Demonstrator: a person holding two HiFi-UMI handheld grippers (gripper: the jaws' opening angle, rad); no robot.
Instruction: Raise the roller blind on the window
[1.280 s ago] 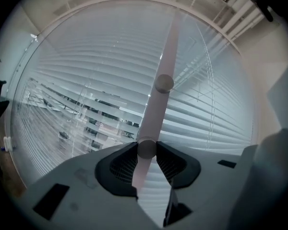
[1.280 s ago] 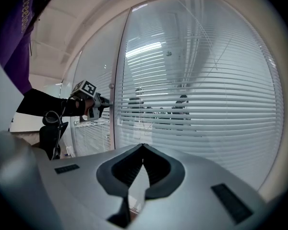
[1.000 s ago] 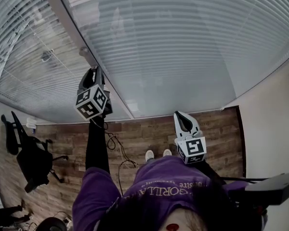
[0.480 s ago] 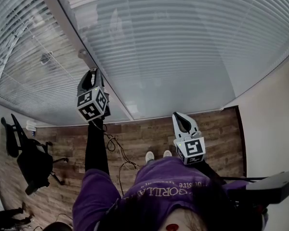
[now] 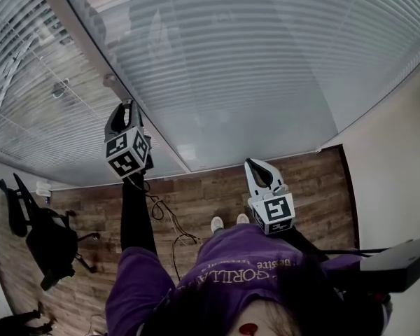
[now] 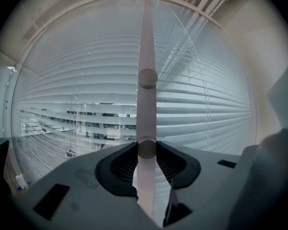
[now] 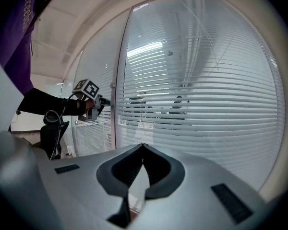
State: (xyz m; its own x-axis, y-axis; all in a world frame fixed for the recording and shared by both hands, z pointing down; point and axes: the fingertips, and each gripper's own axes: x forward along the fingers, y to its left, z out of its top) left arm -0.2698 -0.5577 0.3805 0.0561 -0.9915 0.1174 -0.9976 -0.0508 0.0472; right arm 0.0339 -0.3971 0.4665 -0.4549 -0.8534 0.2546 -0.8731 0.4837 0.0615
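Note:
A slatted blind [image 5: 252, 61] hangs behind the glass wall, with a pale upright frame post [image 6: 146, 42] between two panes. Two round knobs sit on that post. My left gripper [image 6: 146, 152] is shut on the lower knob [image 6: 146, 147], its pads touching both sides; the upper knob [image 6: 147, 78] is free. In the head view the left gripper [image 5: 124, 109] is raised against the post [image 5: 77, 33], just below the free knob [image 5: 110, 82]. My right gripper [image 7: 143, 147] is shut on nothing and faces the blind [image 7: 206, 95]; it hangs lower [image 5: 256, 165], apart from the glass.
A black office chair [image 5: 38, 229] stands on the wood floor at the left, and cables [image 5: 169, 219] trail by the person's feet [image 5: 226, 222]. A white wall [image 5: 399, 152] closes the right side. A dark flat object [image 5: 399, 261] juts in at lower right.
The left gripper has rolled a little about its own axis while staying on the knob. The right gripper has kept its place. The head view has shifted slightly.

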